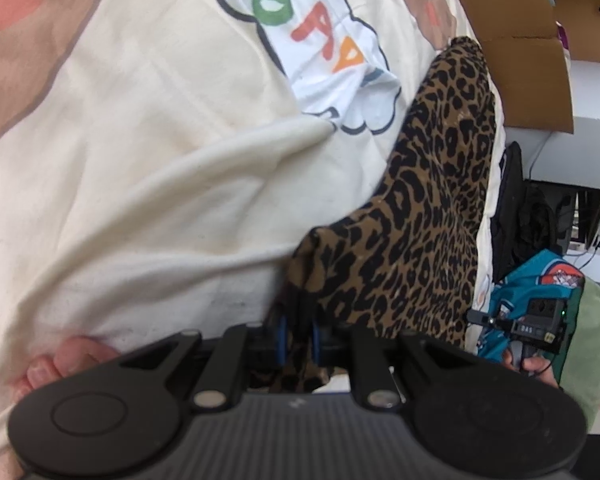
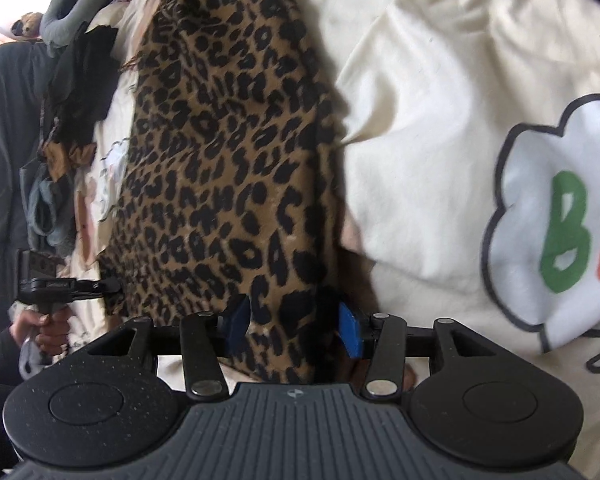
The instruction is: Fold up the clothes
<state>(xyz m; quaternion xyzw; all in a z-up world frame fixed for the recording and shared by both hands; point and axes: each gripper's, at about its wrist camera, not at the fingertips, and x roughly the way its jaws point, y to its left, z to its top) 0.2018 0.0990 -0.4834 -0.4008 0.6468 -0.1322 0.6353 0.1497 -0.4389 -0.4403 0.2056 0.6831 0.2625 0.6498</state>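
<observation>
1. My left claw [image 1: 298, 338] was clenched on the near edge of the leopard-print garment [image 1: 420, 216]; its blue pads [image 1: 282, 340] sat close together with a bunched fold of the spotted cloth pinched between them.
2. From that grip the garment ran forward and up to the right of my left claw, lying as a long narrow strip on the cream bedsheet [image 1: 140, 160].
3. My right claw [image 2: 296, 328] stood wider, its blue pads [image 2: 350, 332] apart on either side of the same leopard-print garment [image 2: 228, 160]. The cloth filled the gap between them, but I could not tell whether the pads were pressing it or only bracketing it.
4. Ahead of my right claw the garment spread broad and flat, reaching to the far top of the view.
5. Ahead of my left claw and slightly left, a white cloud-shaped print [image 1: 320, 52] with green, red and orange letters lay on the sheet; right of my right claw it showed too.
6. A bare thumb and fingertips [image 1: 64, 364] pressed the sheet just left of my left claw.
7. Far right of my left claw I saw my other gripper [image 1: 536, 326] held in a hand, with teal printed fabric [image 1: 540, 280] behind it.
8. Far left of my right claw, a heap of dark clothes [image 2: 80, 92] lay beside the sheet, and my left gripper's black fingers [image 2: 80, 288] reached the garment's edge.
9. Cardboard boxes [image 1: 532, 60] stood beyond the bed, ahead and to the right of my left claw.
</observation>
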